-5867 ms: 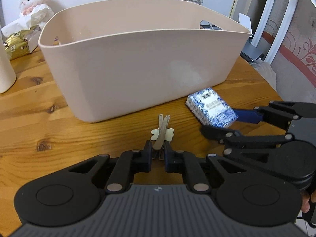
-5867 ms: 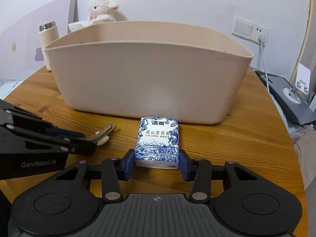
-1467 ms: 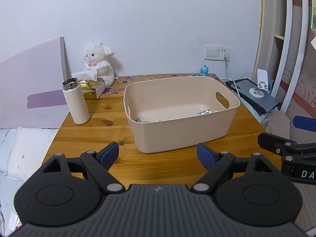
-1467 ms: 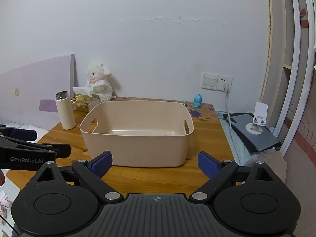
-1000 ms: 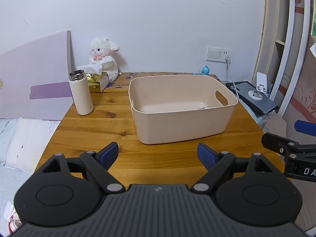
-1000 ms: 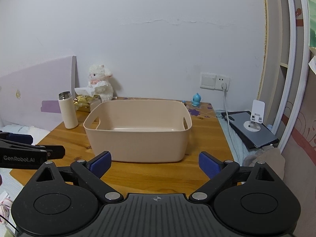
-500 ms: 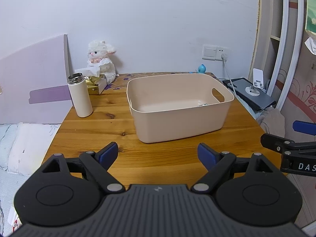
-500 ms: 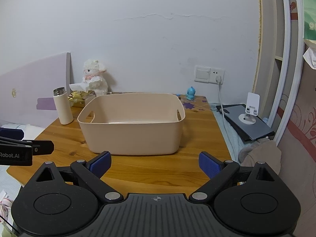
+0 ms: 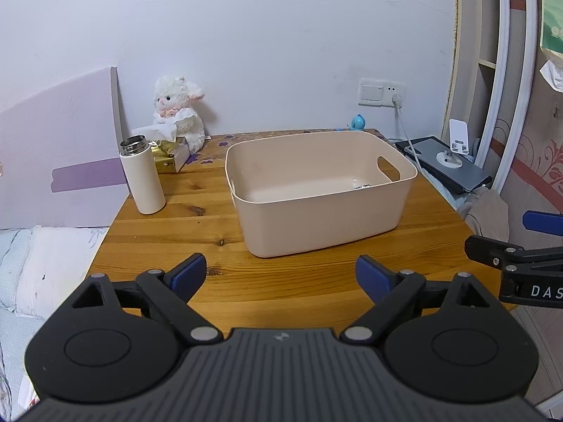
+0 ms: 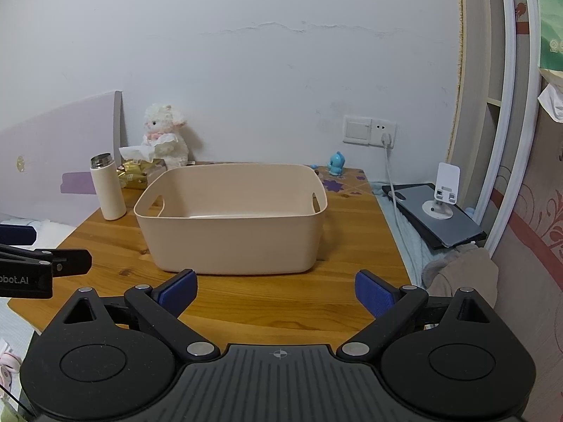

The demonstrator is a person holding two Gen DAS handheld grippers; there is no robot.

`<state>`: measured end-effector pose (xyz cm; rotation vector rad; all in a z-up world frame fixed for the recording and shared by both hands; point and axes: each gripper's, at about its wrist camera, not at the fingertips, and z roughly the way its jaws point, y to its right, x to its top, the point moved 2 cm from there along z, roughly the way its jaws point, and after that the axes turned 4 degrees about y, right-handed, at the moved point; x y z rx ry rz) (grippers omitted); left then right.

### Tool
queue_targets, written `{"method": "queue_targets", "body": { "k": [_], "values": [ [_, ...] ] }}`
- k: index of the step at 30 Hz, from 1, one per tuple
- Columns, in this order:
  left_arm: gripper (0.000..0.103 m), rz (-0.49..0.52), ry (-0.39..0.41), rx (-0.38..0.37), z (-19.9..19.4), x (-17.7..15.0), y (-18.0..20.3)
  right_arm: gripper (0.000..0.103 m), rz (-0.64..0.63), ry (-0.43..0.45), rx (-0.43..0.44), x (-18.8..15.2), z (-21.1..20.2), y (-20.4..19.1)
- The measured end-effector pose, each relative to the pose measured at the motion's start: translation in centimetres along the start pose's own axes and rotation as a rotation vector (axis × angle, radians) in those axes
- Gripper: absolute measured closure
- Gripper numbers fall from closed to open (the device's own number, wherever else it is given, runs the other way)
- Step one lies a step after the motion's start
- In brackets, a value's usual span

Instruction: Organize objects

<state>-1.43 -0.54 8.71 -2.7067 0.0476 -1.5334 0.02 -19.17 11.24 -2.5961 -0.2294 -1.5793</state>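
A beige plastic bin (image 9: 327, 225) (image 10: 232, 239) stands in the middle of the wooden table (image 9: 281, 281) (image 10: 281, 299). A small patterned item (image 9: 361, 186) shows on its floor near the right handle hole; the rest of its contents are hidden by the near wall. My left gripper (image 9: 280, 276) is open and empty, held back from the table's near edge. My right gripper (image 10: 276, 292) is open and empty too, equally far back. Each gripper shows at the edge of the other's view.
A white flask (image 9: 142, 176) (image 10: 107, 188) stands left of the bin. Behind it are a plush lamb (image 9: 177, 112) and a gold tissue box (image 9: 169, 158). A small blue figure (image 10: 336, 163), a wall socket with cable (image 10: 385, 137) and a dark tablet with a stand (image 10: 436, 211) sit at the right.
5.9 s ago the left gripper held a hair clip and the right a tissue pack before the bin. Both are now open, empty and drawn far back, drifting only slightly.
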Motion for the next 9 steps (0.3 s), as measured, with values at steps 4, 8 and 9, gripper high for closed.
{"method": "queue_targets", "body": {
  "k": [4,8,9],
  "values": [
    [0.011,-0.002,-0.005,-0.002,0.11,-0.01,-0.09,0.005,-0.002,-0.002,-0.001,-0.03,0.06,0.03],
    [0.011,0.0,-0.008,-0.009,0.24,-0.06,-0.13,0.005,-0.008,-0.01,0.001,-0.17,0.29,0.0],
    [0.011,0.0,-0.008,-0.012,0.31,-0.08,-0.19,0.005,-0.009,-0.013,0.0,-0.23,0.39,0.01]
  ]
}}
